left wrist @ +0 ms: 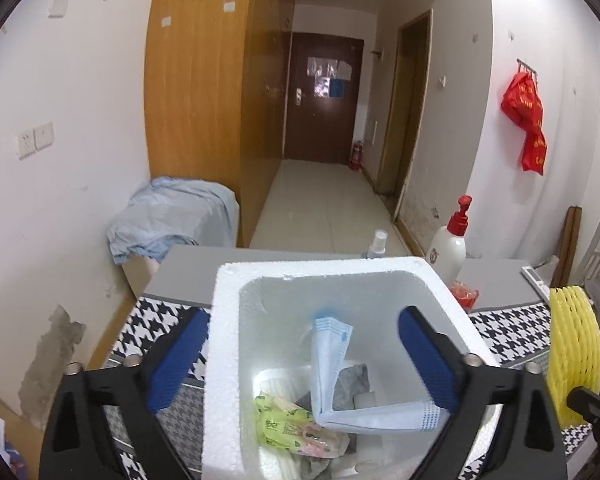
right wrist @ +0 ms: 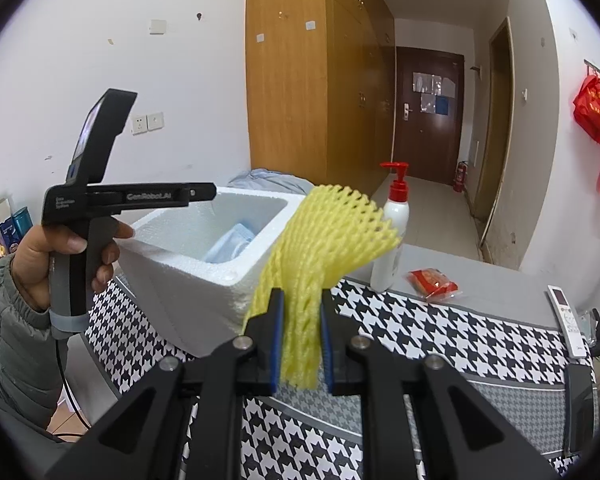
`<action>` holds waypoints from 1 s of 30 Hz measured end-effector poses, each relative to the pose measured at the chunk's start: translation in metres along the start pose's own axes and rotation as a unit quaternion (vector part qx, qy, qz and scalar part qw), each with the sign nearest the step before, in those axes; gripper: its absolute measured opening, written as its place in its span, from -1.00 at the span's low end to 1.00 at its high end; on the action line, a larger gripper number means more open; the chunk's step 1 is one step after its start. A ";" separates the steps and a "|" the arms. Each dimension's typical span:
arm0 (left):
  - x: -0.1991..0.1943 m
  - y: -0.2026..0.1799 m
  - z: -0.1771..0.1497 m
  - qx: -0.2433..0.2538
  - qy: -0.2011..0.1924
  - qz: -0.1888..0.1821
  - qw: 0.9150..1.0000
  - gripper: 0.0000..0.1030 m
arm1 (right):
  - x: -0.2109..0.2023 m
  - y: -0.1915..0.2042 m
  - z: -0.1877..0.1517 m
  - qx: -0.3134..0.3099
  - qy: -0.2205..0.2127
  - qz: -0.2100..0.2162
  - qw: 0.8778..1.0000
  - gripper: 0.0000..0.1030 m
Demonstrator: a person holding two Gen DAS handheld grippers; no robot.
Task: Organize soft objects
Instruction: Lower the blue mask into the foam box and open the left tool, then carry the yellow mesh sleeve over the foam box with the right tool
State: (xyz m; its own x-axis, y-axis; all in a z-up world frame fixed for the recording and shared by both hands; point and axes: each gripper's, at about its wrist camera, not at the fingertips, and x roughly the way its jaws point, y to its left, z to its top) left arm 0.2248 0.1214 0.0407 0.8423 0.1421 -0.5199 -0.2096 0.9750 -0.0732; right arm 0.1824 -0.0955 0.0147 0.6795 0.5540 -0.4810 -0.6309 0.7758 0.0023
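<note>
Now, at lower centre of the left wrist view: blue face mask (left wrist: 332, 364) folded inside the white foam box (left wrist: 228, 344), one end leaning up, the other draped against the right pad (left wrist: 428, 364) of the left gripper (left wrist: 300, 360). Jaws spread wide, one finger outside the box's left wall, the other inside; mask not pinched. Beneath the mask: a green-printed packet (left wrist: 288, 424) and grey cloth (left wrist: 354, 380) on the box floor.

Centre of the right wrist view: yellow foam net sleeve (right wrist: 320, 248) clamped between the nearly closed blue pads (right wrist: 277, 340) of the right gripper (right wrist: 302, 344), fanning up and to the right. Behind it, left of centre, the foam box on a houndstooth cloth (right wrist: 440, 336). Right of the net: white pump bottle (right wrist: 392, 232) with red top, red packet (right wrist: 432, 280), white remote (right wrist: 566, 320) at far right. At left edge: hand (right wrist: 40, 264) in a grey sleeve gripping the other tool's handle.
</note>
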 end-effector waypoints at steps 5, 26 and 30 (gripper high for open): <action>-0.020 0.000 -0.002 0.008 -0.040 -0.008 0.999 0.98 | -0.001 0.001 0.001 0.002 -0.003 -0.001 1.000 -0.62; -0.085 0.006 -0.019 0.019 -0.119 0.008 0.993 0.98 | -0.009 0.021 0.008 -0.014 -0.020 0.003 1.000 -0.62; -0.093 0.008 -0.030 0.012 -0.123 -0.003 0.992 0.98 | -0.009 0.026 0.011 -0.018 -0.022 0.004 1.000 -0.62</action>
State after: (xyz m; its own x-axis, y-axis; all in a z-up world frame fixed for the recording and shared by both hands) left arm 0.1298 0.1107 0.0635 0.9401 0.1698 -0.2956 -0.1937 0.9796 -0.0534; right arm 0.1636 -0.0770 0.0284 0.6894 0.5737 -0.4423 -0.6491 0.7603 -0.0257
